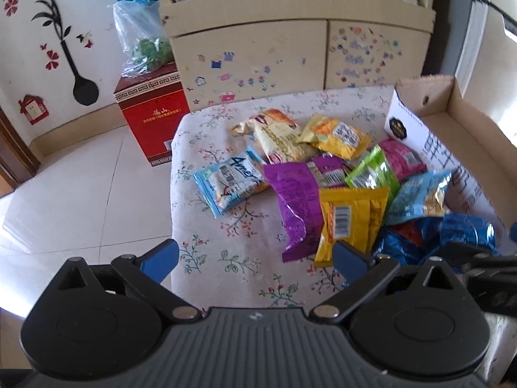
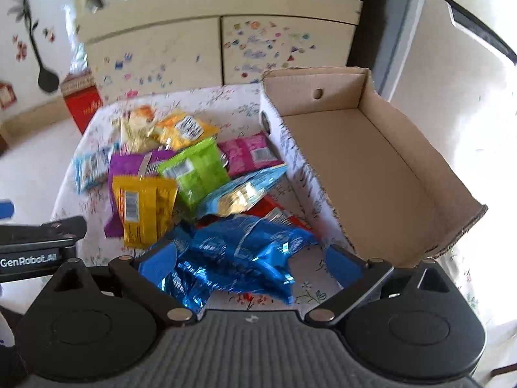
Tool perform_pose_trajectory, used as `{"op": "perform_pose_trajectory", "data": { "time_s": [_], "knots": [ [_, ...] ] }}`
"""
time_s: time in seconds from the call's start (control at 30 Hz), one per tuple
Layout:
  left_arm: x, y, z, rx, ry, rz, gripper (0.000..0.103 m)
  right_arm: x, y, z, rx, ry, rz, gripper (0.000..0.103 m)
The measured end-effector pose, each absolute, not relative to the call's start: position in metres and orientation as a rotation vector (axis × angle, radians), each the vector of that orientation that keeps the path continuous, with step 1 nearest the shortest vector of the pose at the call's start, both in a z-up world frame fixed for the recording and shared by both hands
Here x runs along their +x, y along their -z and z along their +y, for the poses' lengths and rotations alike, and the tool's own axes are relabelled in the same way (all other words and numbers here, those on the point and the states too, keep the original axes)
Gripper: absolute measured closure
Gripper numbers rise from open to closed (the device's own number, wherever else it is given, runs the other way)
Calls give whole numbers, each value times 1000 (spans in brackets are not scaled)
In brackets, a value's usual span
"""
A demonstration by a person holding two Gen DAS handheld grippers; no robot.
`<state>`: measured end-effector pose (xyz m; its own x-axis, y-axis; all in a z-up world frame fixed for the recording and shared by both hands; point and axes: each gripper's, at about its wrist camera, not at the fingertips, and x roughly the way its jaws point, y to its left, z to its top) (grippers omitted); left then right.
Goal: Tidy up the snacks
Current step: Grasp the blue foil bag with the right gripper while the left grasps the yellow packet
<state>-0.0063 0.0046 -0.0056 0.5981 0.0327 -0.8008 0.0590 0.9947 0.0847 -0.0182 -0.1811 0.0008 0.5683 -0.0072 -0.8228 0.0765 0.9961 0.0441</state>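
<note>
Sorting has not begun, judging by the layout: every snack packet lies loose on the bench [image 1: 226, 252], and the cardboard box [image 2: 371, 168] beside the pile holds nothing visible.

Snack pile, from the near edge outward:
- A crumpled blue foil packet [image 2: 239, 252] lies nearest the right tool, between its two spread blue fingers.
- A yellow packet [image 2: 145, 210] overlaps a purple packet [image 1: 297, 200].
- A green packet [image 2: 197, 174] rests on a light blue packet [image 2: 242, 190]; a red packet [image 2: 274, 213] shows partly beneath them.
- A pink packet [image 2: 248, 152] lies just beside the box wall.
- A pale blue packet [image 1: 229, 181] sits apart at the left of the pile.
- Two orange-and-gold packets lie at the far side; one is a cream-and-gold packet [image 1: 278, 132], the other a yellow-orange packet [image 1: 339, 135].

Tool state:
- Left tool [image 1: 255, 258]: released, fingers wide apart, nothing between them; it hovers over bare cloth at the near edge of the bench.
- Right tool [image 2: 252, 262]: released, fingers spread on either side of the blue foil packet. Contact with the foil cannot be confirmed.

Surroundings: the box stands at the right of the bench, open side up. A stickered cabinet [image 1: 252, 51] stands behind the bench, and a red carton [image 1: 152, 110] rests on the tiled floor to the left.

Remaining work, as judged: all packets are still to be transferred into the box. The blue foil packet is the likely first item.
</note>
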Motion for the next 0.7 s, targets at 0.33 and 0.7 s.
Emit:
{"op": "perform_pose_trajectory", "data": {
  "time_s": [0.33,0.7],
  "knots": [
    [-3,3,17,2,25,945,3,-20,3,-222,388,-20,994,13],
    [-2,8,15,-15,34,951,3,-8,22,-211,366,-31,1003,23]
  ]
}}
